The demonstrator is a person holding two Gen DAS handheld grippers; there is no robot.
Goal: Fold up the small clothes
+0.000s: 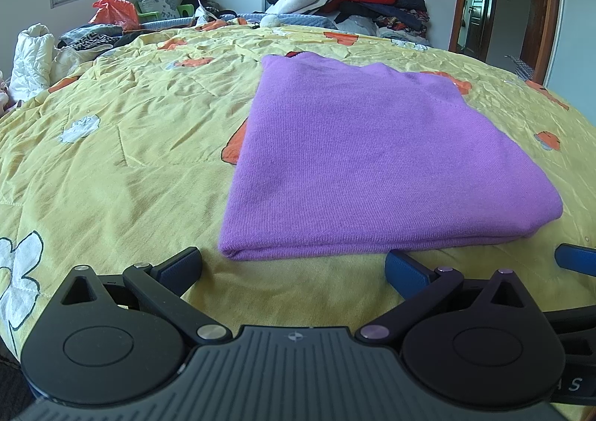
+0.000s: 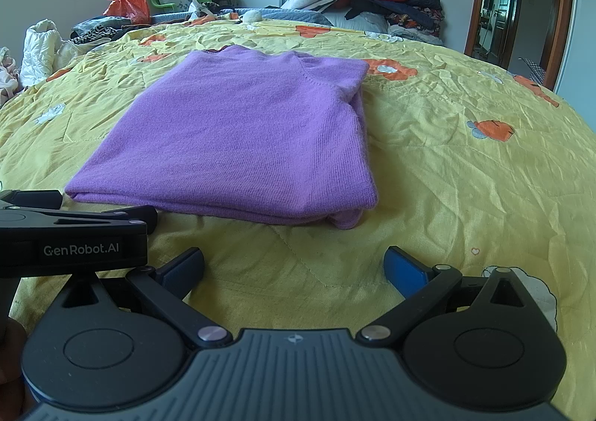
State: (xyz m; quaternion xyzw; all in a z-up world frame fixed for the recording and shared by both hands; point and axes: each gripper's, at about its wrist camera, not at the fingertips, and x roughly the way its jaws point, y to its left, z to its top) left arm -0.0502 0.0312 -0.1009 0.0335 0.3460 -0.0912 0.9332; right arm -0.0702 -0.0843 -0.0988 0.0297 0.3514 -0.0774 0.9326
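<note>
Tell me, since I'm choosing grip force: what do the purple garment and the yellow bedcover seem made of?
Purple garment: likely a soft fine knit, matte; fine ribbed rows show. Yellow bedcover: thin woven fabric, probably cotton, quilted; creases and stitch lines show.

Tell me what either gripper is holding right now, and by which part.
Nothing. The left gripper and right gripper are both open, short of the folded purple sweater.
</note>
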